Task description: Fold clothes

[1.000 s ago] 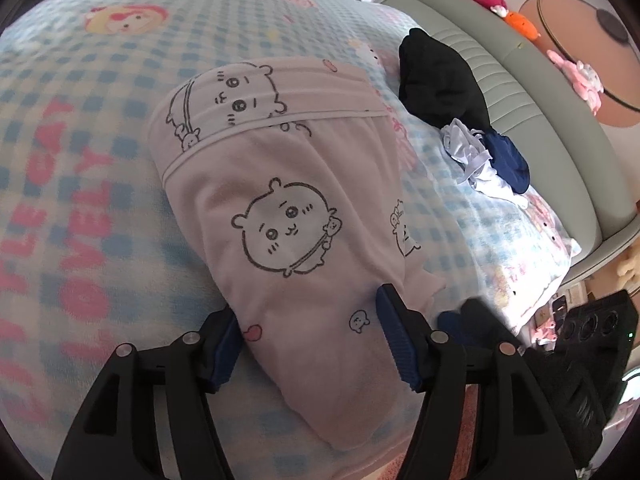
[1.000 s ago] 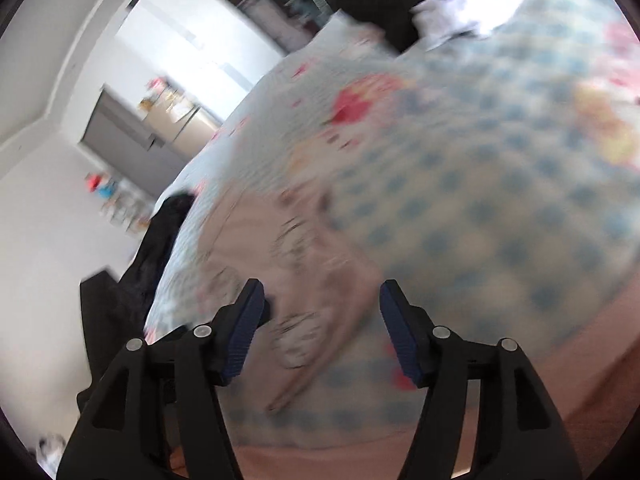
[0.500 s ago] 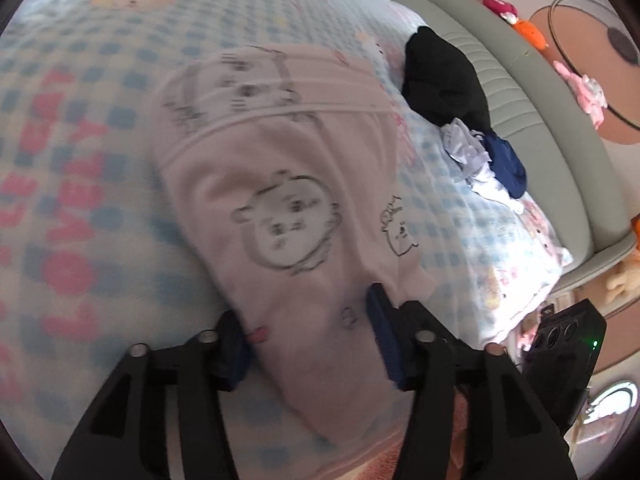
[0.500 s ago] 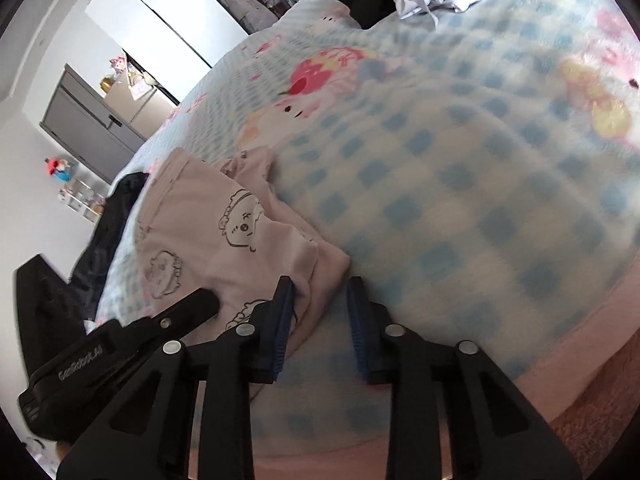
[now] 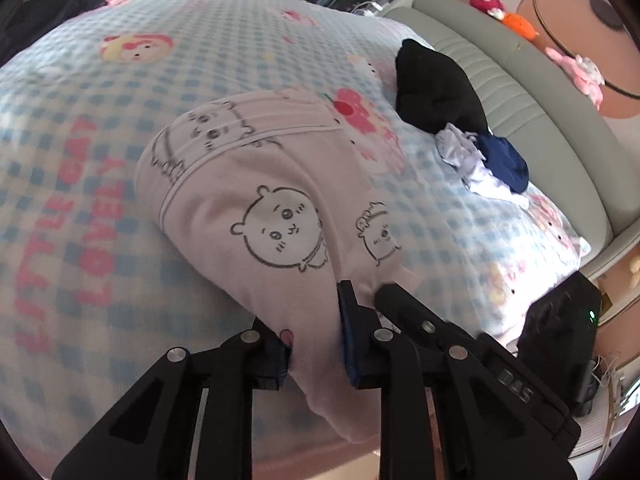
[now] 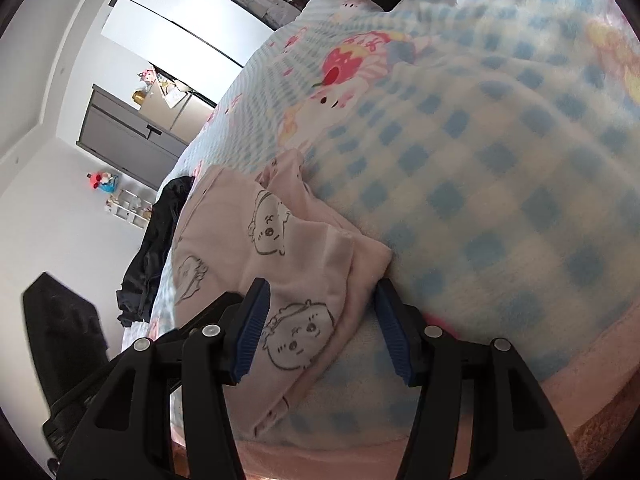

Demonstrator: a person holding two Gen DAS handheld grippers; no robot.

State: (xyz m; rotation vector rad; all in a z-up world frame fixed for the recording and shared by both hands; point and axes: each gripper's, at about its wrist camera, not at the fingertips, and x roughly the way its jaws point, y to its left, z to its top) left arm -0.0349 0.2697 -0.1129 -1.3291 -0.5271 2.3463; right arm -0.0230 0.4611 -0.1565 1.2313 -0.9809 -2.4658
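Since half a second ago, the right hand-held gripper [image 6: 320, 326] was opened around the one pink garment [image 5: 256, 216]; the left hand-held gripper [image 5: 316, 340] is kept closed on its hem at 6 o'clock.

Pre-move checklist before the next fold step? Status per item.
1. Left gripper holding the pink garment: ok, fabric is pinched between its jaws.
2. Right gripper holding the garment: not ok, its jaws are open, straddling the near corner.
3. Garment lying on the checked blanket: ok.
4. Black garment and blue and white pile apart from the pink one: ok.
5. Gap between the two grippers: cannot tell, they sit very close.
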